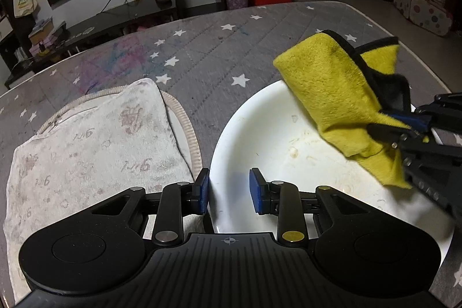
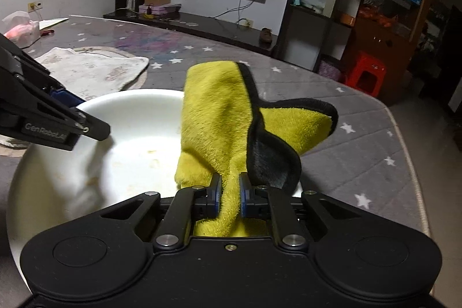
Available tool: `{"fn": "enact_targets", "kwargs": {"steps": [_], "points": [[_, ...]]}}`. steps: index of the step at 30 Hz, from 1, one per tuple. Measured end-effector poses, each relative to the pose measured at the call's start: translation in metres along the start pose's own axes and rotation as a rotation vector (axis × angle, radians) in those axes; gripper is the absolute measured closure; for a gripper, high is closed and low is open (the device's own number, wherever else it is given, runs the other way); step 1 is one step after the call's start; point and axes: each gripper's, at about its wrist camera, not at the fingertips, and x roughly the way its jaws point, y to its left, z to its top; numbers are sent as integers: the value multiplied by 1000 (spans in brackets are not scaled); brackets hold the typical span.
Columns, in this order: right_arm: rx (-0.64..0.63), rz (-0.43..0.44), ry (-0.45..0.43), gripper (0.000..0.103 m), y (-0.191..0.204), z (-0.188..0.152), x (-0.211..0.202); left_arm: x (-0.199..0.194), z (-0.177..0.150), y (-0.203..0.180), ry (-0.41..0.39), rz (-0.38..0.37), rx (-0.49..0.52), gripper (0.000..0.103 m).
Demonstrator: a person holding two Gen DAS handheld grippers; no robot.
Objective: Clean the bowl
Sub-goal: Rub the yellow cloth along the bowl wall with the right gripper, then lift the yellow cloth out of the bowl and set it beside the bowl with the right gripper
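Grey star-print table cover (image 1: 208, 54) fills mid-frame in both views. White bowl (image 1: 260, 134) sits at lower centre-right of the left wrist view, just beside a pale towel (image 1: 92, 146) at lower left. Inside of bowl shows tan smears and streaks (image 1: 294, 152). Yellow cloth (image 2: 213, 129) hangs over the bowl's far side, clenched between the right gripper (image 2: 230, 197) pads. Left gripper (image 1: 229, 189) is spread, one pad outside the near rim, one inside, not yet pinching.

Judgement: wiping is under way or about to resume. To do it well, pinch the rim firmly, press the cloth flat onto the smears, sweep from wall to centre.
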Motion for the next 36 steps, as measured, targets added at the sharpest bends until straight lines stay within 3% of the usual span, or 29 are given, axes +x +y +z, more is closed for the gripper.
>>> {"fn": "enact_targets", "kwargs": {"steps": [11,19,25,34,36], "points": [[1,-102,-47,93,-19,4,-13,0,-1,24,-10,22,-29,77],[76,-164,22,93,-54,-13,-7,0,-5,48,-3,64,-77,77],[16,-126,51,93,-41,-34,-2,2,-7,63,-3,57,-133,72],[-69,50,-22,92,-9,-40,-12,3,-16,61,-8,81,-144,66],[-56,52,-27,91,-10,-40,-15,6,-15,62,-2,80,-149,65]]}}
